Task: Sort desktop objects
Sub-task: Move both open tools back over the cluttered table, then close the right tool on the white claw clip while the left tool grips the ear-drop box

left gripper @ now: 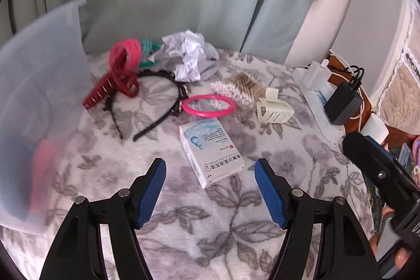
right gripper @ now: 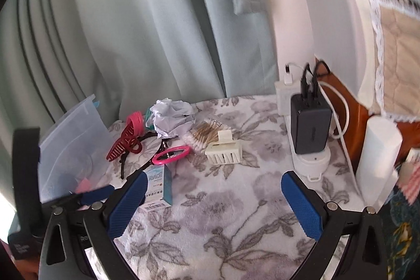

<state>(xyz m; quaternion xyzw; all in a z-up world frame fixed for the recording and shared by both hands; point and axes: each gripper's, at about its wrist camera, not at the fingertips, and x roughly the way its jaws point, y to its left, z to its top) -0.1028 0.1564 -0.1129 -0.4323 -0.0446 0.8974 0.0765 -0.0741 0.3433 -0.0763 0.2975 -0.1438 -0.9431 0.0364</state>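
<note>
Lining up my left gripper [left gripper: 210, 190], jaws spread wide and empty, on the ear-drops box [left gripper: 211, 152] lying flat on the floral cloth [left gripper: 162, 217].
Box sits dead ahead between the blue pads, just past their tips, long axis running away from me and skewed slightly left. My right gripper [right gripper: 212, 204] also gapes empty; from there the box lies off by its left finger, so left is nearer. Translucent bin [left gripper: 39, 101] stands left.

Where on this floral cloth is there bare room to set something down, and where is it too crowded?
Bare floral cloth lies nearest the open right gripper, bordered by the medicine box on the left and the power strip on the right. The back is crowded: red hair claw, crumpled paper, cotton swabs, white clip.
</note>
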